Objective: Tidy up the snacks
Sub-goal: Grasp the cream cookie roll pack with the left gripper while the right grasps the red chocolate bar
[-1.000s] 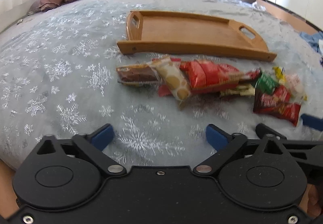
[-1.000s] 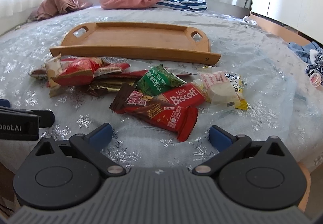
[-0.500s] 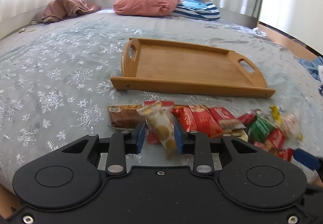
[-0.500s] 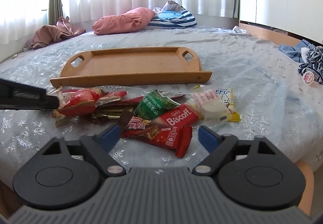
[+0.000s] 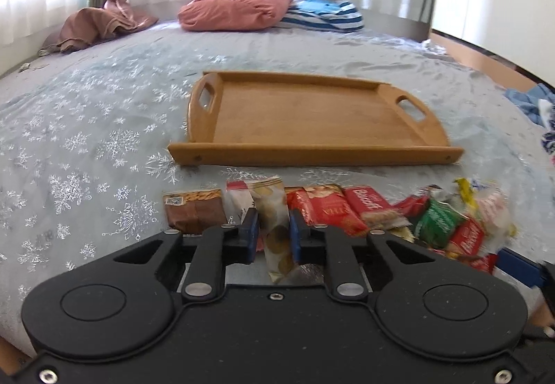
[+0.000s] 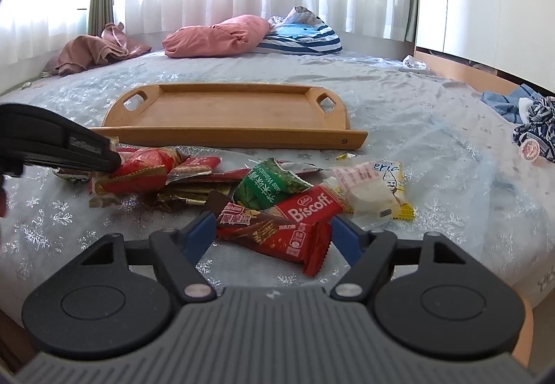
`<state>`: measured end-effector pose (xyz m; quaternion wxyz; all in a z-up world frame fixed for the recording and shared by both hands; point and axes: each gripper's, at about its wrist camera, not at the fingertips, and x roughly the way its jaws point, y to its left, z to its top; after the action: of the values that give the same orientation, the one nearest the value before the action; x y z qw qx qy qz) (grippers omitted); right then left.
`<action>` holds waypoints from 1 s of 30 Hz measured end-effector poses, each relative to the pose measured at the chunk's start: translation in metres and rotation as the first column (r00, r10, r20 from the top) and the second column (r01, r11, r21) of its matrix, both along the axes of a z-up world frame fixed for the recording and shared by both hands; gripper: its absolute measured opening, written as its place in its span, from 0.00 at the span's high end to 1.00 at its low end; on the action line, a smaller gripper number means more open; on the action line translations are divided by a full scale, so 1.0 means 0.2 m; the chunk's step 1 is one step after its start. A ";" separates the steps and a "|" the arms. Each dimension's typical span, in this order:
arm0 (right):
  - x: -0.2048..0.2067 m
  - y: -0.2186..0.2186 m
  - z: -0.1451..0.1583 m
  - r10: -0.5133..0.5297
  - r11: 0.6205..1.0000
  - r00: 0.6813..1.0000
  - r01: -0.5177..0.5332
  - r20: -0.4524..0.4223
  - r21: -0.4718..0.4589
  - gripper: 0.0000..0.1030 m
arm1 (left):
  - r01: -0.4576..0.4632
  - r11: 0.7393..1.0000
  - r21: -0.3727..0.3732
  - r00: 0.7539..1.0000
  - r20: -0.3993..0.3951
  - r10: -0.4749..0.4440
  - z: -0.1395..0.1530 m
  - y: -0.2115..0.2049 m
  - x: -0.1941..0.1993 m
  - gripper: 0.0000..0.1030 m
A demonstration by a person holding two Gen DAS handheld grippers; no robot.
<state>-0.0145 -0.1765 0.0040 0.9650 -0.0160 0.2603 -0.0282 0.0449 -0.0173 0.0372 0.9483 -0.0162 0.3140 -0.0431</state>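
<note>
A wooden tray (image 5: pixel 312 155) lies on the bed, with a row of snack packets in front of it. My left gripper (image 5: pixel 273 228) is shut on a cream cookie packet (image 5: pixel 269 200), which stands up between the blue pads. A brown packet (image 5: pixel 194 210) and red packets (image 5: pixel 326 207) lie beside it. My right gripper (image 6: pixel 272 231) is closing, its jaws on either side of a red-brown wafer packet (image 6: pixel 274 235) and not pressing it. Behind that lie a red Biscoff packet (image 6: pixel 308 209), a green packet (image 6: pixel 267 184) and a white-yellow packet (image 6: pixel 374 191).
The bed's snowflake cover (image 5: pixel 86 141) spreads left of the tray. A pink pillow (image 5: pixel 236 9), a striped cloth (image 5: pixel 322 15) and a brown garment (image 5: pixel 100 20) lie at the far end. Clothes (image 6: pixel 530 120) are heaped at the right edge.
My left gripper came forward over the packets and shut on the cookie packet. My right gripper's jaws narrowed around the wafer packet.
</note>
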 end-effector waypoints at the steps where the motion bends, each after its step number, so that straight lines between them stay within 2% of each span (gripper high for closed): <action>1: 0.00 0.00 0.00 0.001 1.000 1.000 -0.001 -0.002 -0.005 0.19 | 0.006 1.000 -0.006 1.000 0.001 -0.006 0.01 0.01 -0.02 0.84; 7: 0.02 0.01 -0.01 -0.008 1.000 1.000 0.008 -0.012 0.001 0.19 | 0.027 0.999 -0.029 1.000 0.005 -0.027 0.05 0.06 -0.12 0.88; 12: 0.04 0.04 -0.01 -0.015 1.000 1.000 0.015 -0.015 0.001 0.12 | 0.037 0.999 -0.027 0.999 -0.002 -0.037 0.05 0.07 -0.17 0.88; 21: 0.06 0.07 -0.01 -0.040 0.999 0.999 0.040 -0.008 -0.006 0.06 | 0.019 1.000 0.017 1.000 -0.007 -0.019 0.01 0.09 -0.21 0.86; 23: 0.06 0.08 -0.01 -0.043 0.999 0.999 0.043 -0.010 -0.005 0.06 | 0.004 0.999 0.045 1.000 -0.005 -0.004 -0.01 0.09 -0.22 0.80; 25: 0.06 0.07 -0.02 -0.043 0.999 0.999 0.043 -0.012 -0.005 0.06 | -0.015 0.997 0.076 1.000 0.008 0.014 -0.02 0.09 -0.23 0.65; 26: 0.06 0.07 -0.02 -0.042 0.999 0.999 0.042 -0.013 -0.005 0.06 | -0.018 0.996 0.084 1.000 0.016 0.017 -0.02 0.09 -0.23 0.63; 28: 0.05 0.07 -0.02 -0.041 0.999 0.999 0.041 -0.015 -0.006 0.06 | -0.023 0.995 0.097 0.999 0.032 0.020 -0.02 0.10 -0.22 0.50; 30: 0.05 0.07 -0.03 -0.039 0.999 0.999 0.039 -0.019 -0.007 0.06 | -0.031 0.993 0.116 0.999 0.045 0.026 -0.03 0.10 -0.20 0.42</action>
<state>-0.0040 -0.1634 -0.0013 0.9616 -0.0146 0.2698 -0.0476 0.0048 0.0033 0.0306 0.9547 0.0358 0.2951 -0.0114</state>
